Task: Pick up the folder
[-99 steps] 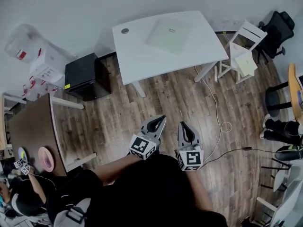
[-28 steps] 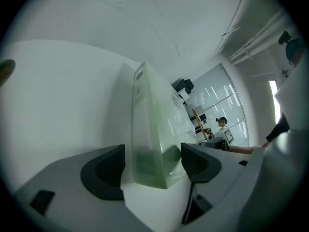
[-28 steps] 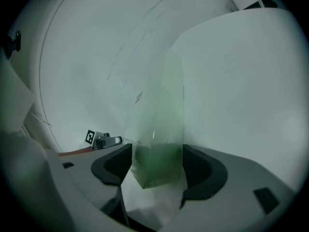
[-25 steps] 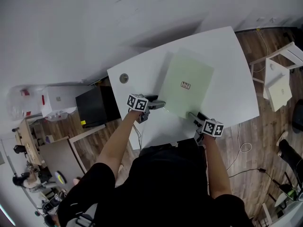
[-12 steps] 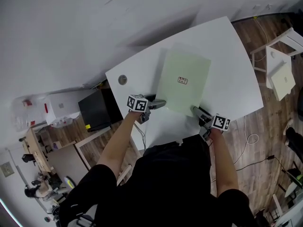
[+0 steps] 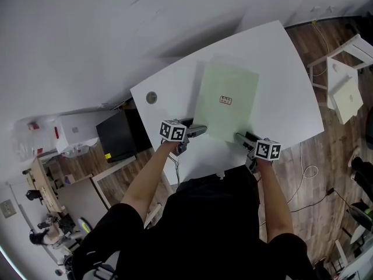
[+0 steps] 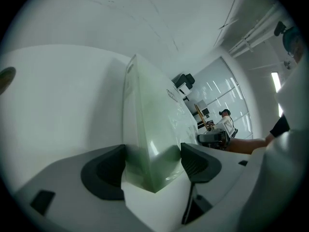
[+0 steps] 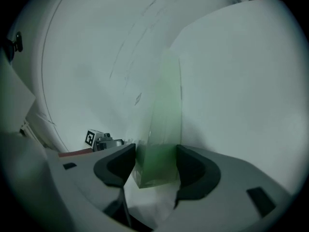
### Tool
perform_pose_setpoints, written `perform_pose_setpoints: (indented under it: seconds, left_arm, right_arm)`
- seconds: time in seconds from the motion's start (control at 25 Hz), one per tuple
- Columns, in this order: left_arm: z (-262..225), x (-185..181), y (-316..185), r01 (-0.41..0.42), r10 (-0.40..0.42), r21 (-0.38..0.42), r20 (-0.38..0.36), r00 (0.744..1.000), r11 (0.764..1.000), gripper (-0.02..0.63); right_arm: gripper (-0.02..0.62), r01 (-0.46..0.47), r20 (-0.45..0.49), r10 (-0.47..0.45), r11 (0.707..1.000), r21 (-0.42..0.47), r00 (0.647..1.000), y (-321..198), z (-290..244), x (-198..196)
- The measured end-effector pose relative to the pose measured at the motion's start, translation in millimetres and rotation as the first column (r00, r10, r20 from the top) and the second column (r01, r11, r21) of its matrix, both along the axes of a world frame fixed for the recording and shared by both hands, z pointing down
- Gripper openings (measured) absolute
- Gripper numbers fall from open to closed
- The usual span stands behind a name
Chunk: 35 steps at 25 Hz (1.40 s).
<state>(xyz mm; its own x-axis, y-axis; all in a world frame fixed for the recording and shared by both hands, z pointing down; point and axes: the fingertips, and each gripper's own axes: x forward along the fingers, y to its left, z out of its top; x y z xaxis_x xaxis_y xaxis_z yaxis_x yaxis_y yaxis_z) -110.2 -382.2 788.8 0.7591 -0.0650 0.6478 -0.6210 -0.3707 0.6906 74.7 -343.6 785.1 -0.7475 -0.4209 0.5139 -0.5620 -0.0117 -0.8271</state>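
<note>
A pale green folder [image 6: 226,101] lies flat on the white table [image 6: 280,57]. At its near left corner, my left gripper [image 6: 201,129] has both pads pressed against the folder [image 7: 149,124], which fills the gap between the jaws of that left gripper [image 7: 153,161]. At the near right corner is my right gripper [image 6: 239,137]. The right gripper [image 8: 155,166] is closing its jaws on the folder [image 8: 164,129], and both pads meet the corner's faces. A small label sits in the middle of the cover.
A round cable hole [image 6: 151,98] sits in the table's left part. A black cabinet [image 6: 119,134] stands on the floor to the left, a white chair [image 6: 344,86] to the right, and a cable [image 6: 306,171] lies on the wooden floor.
Four seconds ago I stood back from the table with both grippers empty. Now both are at the folder's near corners. Over the last second the hands have barely shifted.
</note>
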Motion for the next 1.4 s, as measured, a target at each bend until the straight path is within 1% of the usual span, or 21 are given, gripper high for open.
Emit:
perform_pose_setpoints:
  seconds: [0.08, 0.16, 0.28, 0.36, 0.48, 0.64, 0.76, 0.88, 0.96, 1.08, 1.16, 1.32, 1.4]
  left_arm:
    - [-2.3, 1.1, 2.5, 0.010, -0.010, 0.013, 0.006, 1.000, 1.000, 0.350]
    - [-9.9, 0.6, 2.4, 0.004, -0.005, 0.059, 0.012, 1.000, 0.998, 0.350]
    - [-21.4, 6.3, 1.0, -0.055, 0.049, 0.160, 0.043, 0.998, 0.986, 0.350]
    - [-27.0, 11.8, 1.7, -0.089, 0.077, 0.208, 0.064, 0.995, 0.974, 0.350]
    - [-38.2, 12.7, 2.2, -0.085, 0.071, 0.258, 0.065, 0.995, 0.962, 0.350]
    - [-61.0, 9.4, 8.0, -0.018, 0.016, 0.314, 0.007, 1.000, 0.949, 0.353]
    - [-81.8, 5.9, 22.1, 0.012, -0.001, 0.371, -0.030, 1.000, 0.928, 0.354]
    - [-101.1, 3.3, 42.7, 0.021, 0.000, 0.418, -0.048, 0.999, 0.908, 0.354]
    - [-113.7, 3.5, 56.7, 0.029, -0.004, 0.447, -0.057, 0.998, 0.894, 0.354]
    - [-131.1, 4.0, 73.7, 0.053, -0.017, 0.484, -0.078, 0.997, 0.874, 0.354]
    - [-142.2, 2.5, 86.2, 0.066, -0.024, 0.506, -0.087, 0.996, 0.860, 0.356]
    - [-161.6, -2.7, 110.1, 0.072, -0.027, 0.558, -0.089, 0.996, 0.827, 0.356]
    - [-169.5, -5.6, 122.3, 0.072, -0.025, 0.572, -0.090, 0.996, 0.817, 0.356]
  right_arm:
    - [0.282, 0.008, -0.018, -0.007, 0.999, 0.033, 1.000, 0.1, -6.1, -0.2]
    - [0.282, 0.038, -0.039, -0.036, 0.998, 0.054, 0.999, 3.3, -11.6, -3.7]
    - [0.282, 0.123, -0.094, -0.114, 0.989, 0.086, 0.989, 9.2, -16.0, -5.1]
    - [0.282, 0.152, -0.133, -0.136, 0.981, 0.119, 0.982, 11.6, -18.9, -1.9]
    - [0.282, 0.148, -0.167, -0.119, 0.974, 0.174, 0.979, 11.7, -30.8, -1.2]
    - [0.282, 0.112, -0.191, -0.060, 0.956, 0.270, 0.980, 13.2, -59.6, -1.5]
    - [0.282, 0.113, -0.224, -0.035, 0.932, 0.345, 0.974, 25.6, -83.6, -4.1]
    - [0.282, 0.146, -0.269, -0.034, 0.901, 0.409, 0.962, 43.8, -106.9, -7.0]
    - [0.282, 0.168, -0.293, -0.034, 0.879, 0.446, 0.955, 55.9, -122.2, -7.0]
    - [0.282, 0.176, -0.310, -0.011, 0.843, 0.509, 0.951, 70.8, -143.7, -5.9]
    - [0.282, 0.173, -0.310, 0.004, 0.824, 0.540, 0.951, 82.5, -155.3, -7.5]
    - [0.282, 0.177, -0.315, 0.016, 0.799, 0.575, 0.949, 106.3, -170.9, -12.9]
    - [0.282, 0.184, -0.325, 0.025, 0.781, 0.596, 0.945, 118.3, -179.5, -16.1]
